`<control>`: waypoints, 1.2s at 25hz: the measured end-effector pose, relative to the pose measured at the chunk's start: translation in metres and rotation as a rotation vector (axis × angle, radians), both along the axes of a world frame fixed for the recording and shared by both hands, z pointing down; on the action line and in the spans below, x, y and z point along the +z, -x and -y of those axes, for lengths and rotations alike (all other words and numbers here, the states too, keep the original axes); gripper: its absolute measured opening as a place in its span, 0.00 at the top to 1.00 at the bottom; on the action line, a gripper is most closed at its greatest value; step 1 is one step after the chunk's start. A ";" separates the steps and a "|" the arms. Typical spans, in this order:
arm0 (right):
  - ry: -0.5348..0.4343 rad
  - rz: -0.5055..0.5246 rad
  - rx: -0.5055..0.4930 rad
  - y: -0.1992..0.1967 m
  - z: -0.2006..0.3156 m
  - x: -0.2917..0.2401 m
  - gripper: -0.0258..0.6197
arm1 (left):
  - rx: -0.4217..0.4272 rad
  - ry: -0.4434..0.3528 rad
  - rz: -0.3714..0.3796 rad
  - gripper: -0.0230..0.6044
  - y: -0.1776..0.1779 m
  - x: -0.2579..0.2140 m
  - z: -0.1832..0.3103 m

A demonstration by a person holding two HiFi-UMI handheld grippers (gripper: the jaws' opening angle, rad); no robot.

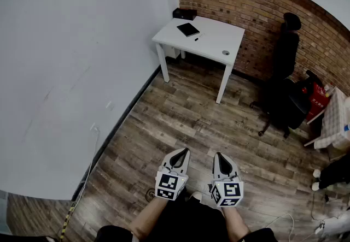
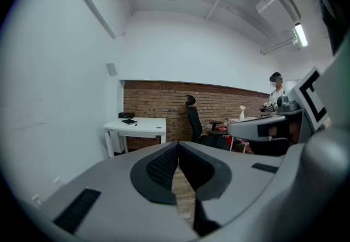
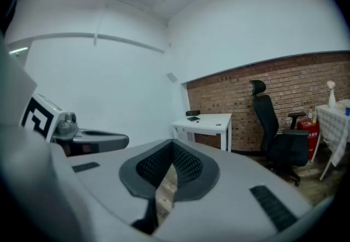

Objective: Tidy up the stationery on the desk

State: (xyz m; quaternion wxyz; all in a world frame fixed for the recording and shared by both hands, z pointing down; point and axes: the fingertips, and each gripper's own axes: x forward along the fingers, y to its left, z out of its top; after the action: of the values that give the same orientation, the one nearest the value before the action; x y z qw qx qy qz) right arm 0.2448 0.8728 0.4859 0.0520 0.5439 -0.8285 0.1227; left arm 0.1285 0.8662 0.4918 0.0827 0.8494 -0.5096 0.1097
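Since the white four-legged surface [image 1: 221,33] is far ahead, the left tool [image 1: 184,151] and right tool [image 1: 218,155] hang with jaws together, empty; the flat black notebook [image 1: 188,29] lies on it.

From my end, the things on the desk [image 1: 219,36] were too small to name with any confidence. I could make out a dark flat book [image 1: 188,29], but I could not identify the speck [image 1: 197,37] beside it or the round bit [image 1: 225,52] near the front edge. The black box [image 1: 184,14] at the back corner was no clearer. A person [image 1: 330,176] and a clothed table [image 1: 334,118] were cut off by the head view's right edge, and my forearms [image 1: 146,219] ran off its bottom.
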 end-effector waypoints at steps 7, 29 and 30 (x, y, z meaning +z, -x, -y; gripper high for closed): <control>0.024 0.000 -0.008 0.018 0.004 0.005 0.92 | -0.013 0.008 -0.002 0.94 0.017 0.003 -0.001; 0.006 0.029 0.041 0.095 0.117 -0.011 0.92 | 0.065 -0.030 -0.026 0.94 0.097 -0.003 0.118; 0.003 0.032 0.046 0.098 0.123 -0.011 0.92 | 0.068 -0.031 -0.026 0.94 0.101 -0.001 0.125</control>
State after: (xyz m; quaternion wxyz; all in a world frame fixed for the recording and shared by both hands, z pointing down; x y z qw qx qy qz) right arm 0.1467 0.7498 0.4747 0.0369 0.5605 -0.8164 0.1339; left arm 0.0270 0.7411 0.4905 0.0726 0.8688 -0.4807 0.0935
